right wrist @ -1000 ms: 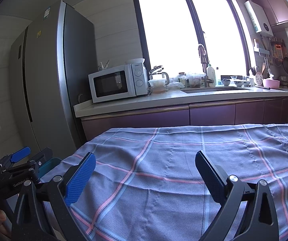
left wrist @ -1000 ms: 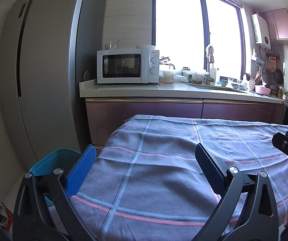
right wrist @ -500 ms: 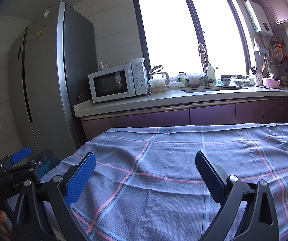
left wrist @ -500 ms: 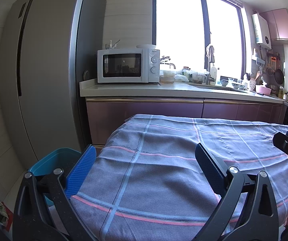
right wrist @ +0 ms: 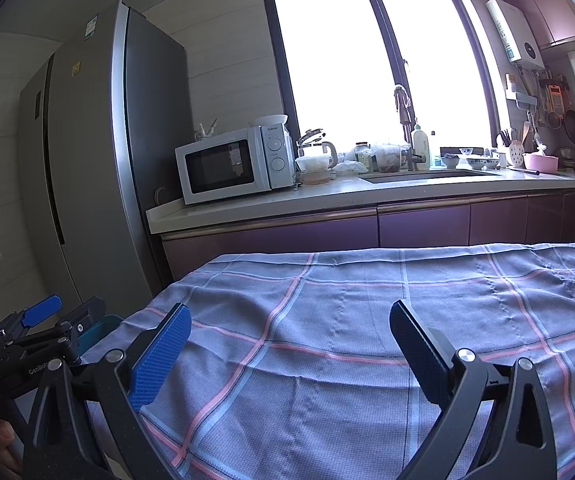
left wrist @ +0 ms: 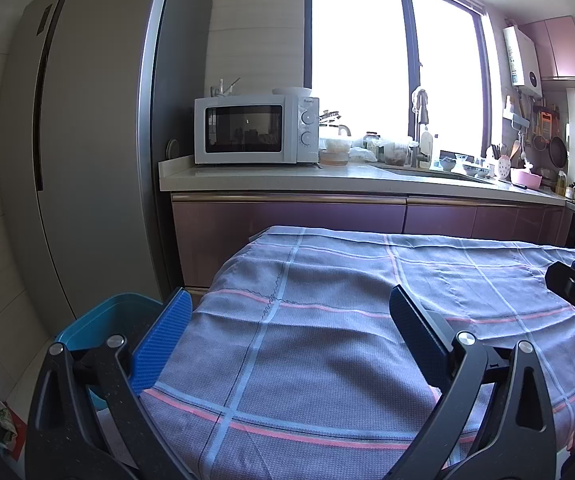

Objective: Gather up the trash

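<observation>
Oddly, no trash shows on the cloth (left wrist: 327, 340) ahead of either claw; the only candidate is a crumpled scrap (left wrist: 1, 420) on the floor, low and left of the left claw (left wrist: 287, 328), beside the blue bin (left wrist: 103, 320). Both claws, left and right (right wrist: 287, 336), stand apart and empty over the covered counter. My worry: reaching down for that scrap, a finger could snag the hanging cloth and drag it, or knock the bin just left of it.
</observation>
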`<state>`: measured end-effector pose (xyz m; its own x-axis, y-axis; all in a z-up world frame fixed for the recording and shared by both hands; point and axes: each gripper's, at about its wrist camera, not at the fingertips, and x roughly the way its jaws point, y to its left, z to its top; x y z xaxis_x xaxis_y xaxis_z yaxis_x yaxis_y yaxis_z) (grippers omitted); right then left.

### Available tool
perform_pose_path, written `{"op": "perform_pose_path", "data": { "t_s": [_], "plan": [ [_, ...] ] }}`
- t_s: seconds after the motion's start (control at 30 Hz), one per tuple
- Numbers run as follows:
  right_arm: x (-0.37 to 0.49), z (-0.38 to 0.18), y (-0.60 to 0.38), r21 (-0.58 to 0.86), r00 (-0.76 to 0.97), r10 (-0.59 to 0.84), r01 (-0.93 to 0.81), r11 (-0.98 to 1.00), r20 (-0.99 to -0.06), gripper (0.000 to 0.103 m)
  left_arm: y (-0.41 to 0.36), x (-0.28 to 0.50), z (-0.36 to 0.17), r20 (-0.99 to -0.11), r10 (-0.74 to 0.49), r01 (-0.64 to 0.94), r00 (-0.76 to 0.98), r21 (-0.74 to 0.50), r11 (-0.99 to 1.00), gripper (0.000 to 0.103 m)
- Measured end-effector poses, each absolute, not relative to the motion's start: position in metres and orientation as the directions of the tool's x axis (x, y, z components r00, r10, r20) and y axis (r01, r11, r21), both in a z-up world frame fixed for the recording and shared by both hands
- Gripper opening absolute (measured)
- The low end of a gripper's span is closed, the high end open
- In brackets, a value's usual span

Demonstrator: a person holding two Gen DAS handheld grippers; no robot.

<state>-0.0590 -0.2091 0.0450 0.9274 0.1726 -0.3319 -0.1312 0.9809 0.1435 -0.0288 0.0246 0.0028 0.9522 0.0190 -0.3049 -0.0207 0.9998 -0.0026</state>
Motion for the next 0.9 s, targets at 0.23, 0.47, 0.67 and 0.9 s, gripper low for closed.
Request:
{"op": "perform_pose_path", "data": {
  "t_s": [0.23, 0.47, 0.67, 0.9],
  "plan": [
    [-0.059, 0.0447, -0.2097, 0.149, 0.927, 0.173, -0.129, 0.98, -0.332, 0.096, 0.0246, -0.0287, 0.0028, -0.304, 0.02, -0.021, 0.952, -0.003, 1.0, 0.097],
    [-0.0587, 0.0446, -0.2101, 0.15, 0.927, 0.173, -0.13, 0.98, -0.332, 0.096, 0.0245, -0.0274, 0.0017, -0.307, 0.019, -0.02, 0.952, -0.001, 1.0, 0.097],
    [-0.0586, 0.0449, -0.21, 0.148, 0.927, 0.172, -0.129, 0.981, -0.332, 0.096, 0.0234, -0.0256, 0.0006, -0.309, 0.019, -0.02, 0.951, 0.0, 1.0, 0.097],
    [-0.0567, 0.0453, -0.2105, 0.15, 0.926, 0.175, -0.131, 0.98, -0.334, 0.096, 0.0229, -0.025, 0.0008, -0.31, 0.017, -0.019, 0.95, -0.002, 1.0, 0.097]
  ]
}}
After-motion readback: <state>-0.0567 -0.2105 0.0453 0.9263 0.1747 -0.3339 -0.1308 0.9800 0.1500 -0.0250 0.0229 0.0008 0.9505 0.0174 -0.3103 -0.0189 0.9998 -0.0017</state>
